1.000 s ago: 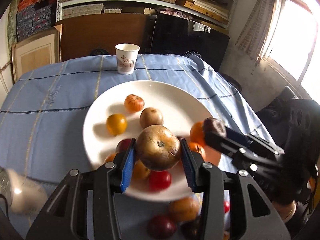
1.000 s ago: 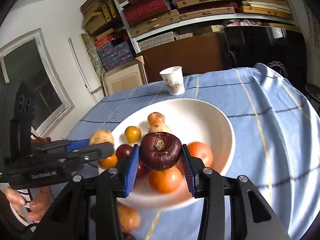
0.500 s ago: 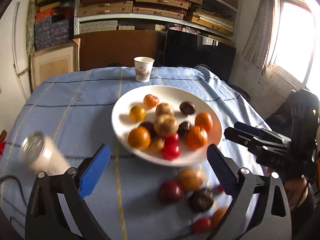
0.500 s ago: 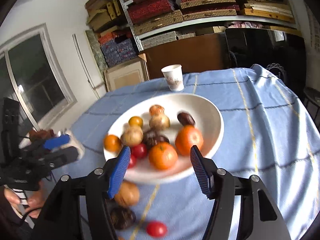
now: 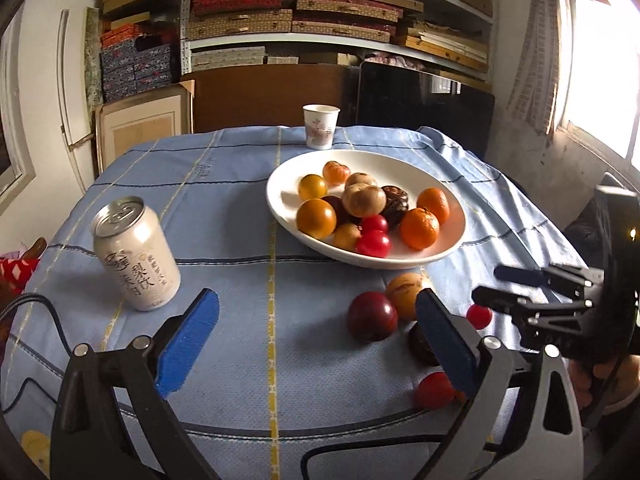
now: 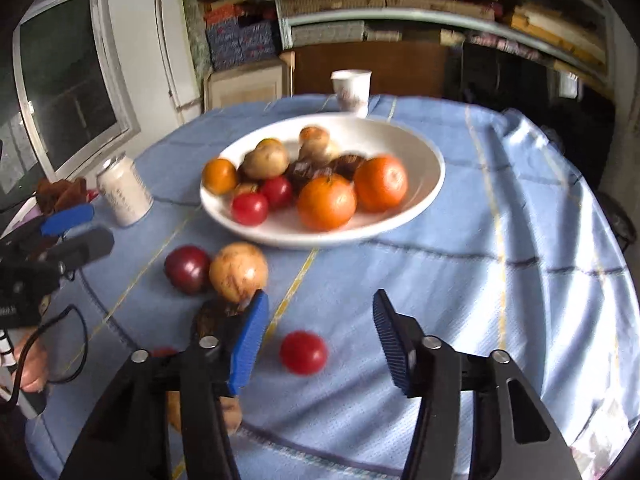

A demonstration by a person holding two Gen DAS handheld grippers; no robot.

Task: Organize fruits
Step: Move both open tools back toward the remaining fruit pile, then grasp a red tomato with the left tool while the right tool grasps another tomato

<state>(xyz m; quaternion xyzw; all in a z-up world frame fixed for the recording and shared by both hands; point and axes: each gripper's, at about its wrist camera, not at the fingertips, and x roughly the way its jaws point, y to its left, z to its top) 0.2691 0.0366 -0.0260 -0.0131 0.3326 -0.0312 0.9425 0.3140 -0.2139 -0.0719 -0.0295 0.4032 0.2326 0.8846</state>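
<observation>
A white plate (image 5: 452, 240) sits on the tabletop (image 5: 240, 208), which is draped in a blue checked cloth, and it carries a heap of fruit: two oranges (image 5: 420, 227), yellow-orange fruits, brown ones, dark ones and two small red ones (image 5: 373, 243). More fruit lies loose on the cloth in front of the plate: a dark red plum (image 5: 372, 315) touching a brown fruit (image 5: 404, 294), a darker fruit partly hidden behind a blue pad, and small red tomatoes (image 6: 303, 352).

The left hand-held gripper (image 5: 316, 340) stands wide open over bare cloth with nothing between its pads, the plum just beside its right pad. The right hand-held gripper (image 6: 316, 340) is partly open and holds nothing; its jaws have just been closing. One tomato lies on the cloth between its pads in the right wrist view, and neither pad touches it.

A pale drink can (image 5: 136, 254) stands upright to the left of the plate, and a paper cup (image 5: 321, 126) stands beyond it at the far edge. Shelves of stacked boxes (image 5: 332, 16) fill the back wall
</observation>
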